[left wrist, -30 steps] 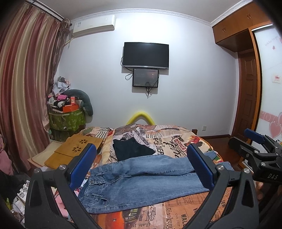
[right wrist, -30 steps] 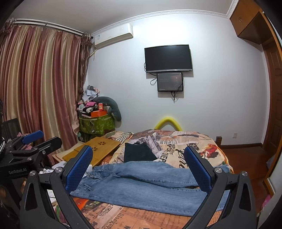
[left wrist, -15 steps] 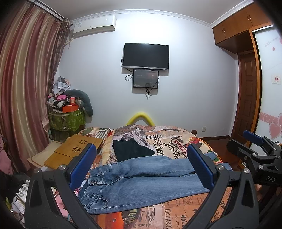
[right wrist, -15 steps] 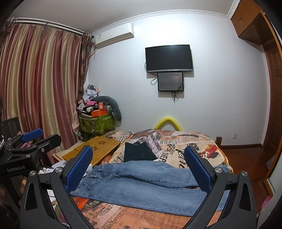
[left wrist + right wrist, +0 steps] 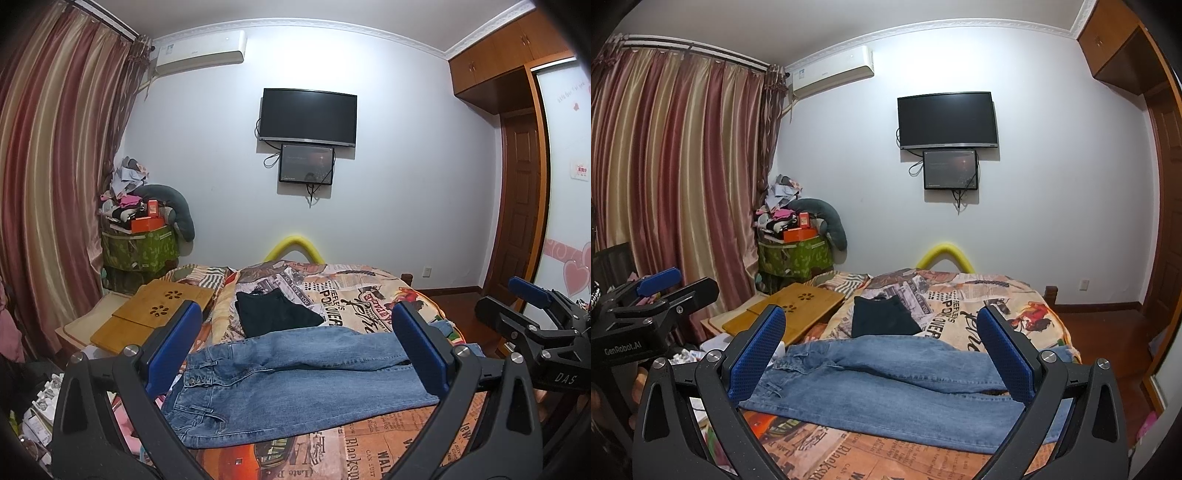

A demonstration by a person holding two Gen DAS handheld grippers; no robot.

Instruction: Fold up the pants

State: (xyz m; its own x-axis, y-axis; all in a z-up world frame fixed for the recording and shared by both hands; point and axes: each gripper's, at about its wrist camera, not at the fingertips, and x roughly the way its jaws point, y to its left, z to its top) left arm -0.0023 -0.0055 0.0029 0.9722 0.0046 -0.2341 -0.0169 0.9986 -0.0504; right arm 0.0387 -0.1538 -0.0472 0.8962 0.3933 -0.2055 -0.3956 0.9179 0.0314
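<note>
Blue jeans (image 5: 295, 380) lie flat across the near part of the bed, waistband to the left, legs to the right; they also show in the right wrist view (image 5: 886, 384). My left gripper (image 5: 295, 347) is open and empty, held above and in front of the jeans. My right gripper (image 5: 882, 347) is open and empty, likewise short of the jeans. Each gripper shows in the other's view: the right one (image 5: 535, 321) at the right edge, the left one (image 5: 657, 295) at the left edge.
A folded black garment (image 5: 273, 314) lies on the patterned bedspread (image 5: 369, 295) behind the jeans. A wooden lap desk (image 5: 155, 314) sits left of the bed. A cluttered green bin (image 5: 140, 247) stands by the curtain. A wooden door (image 5: 517, 206) is at the right.
Both grippers have stayed almost still, with only a slight drift of the view. The jeans have not moved.
</note>
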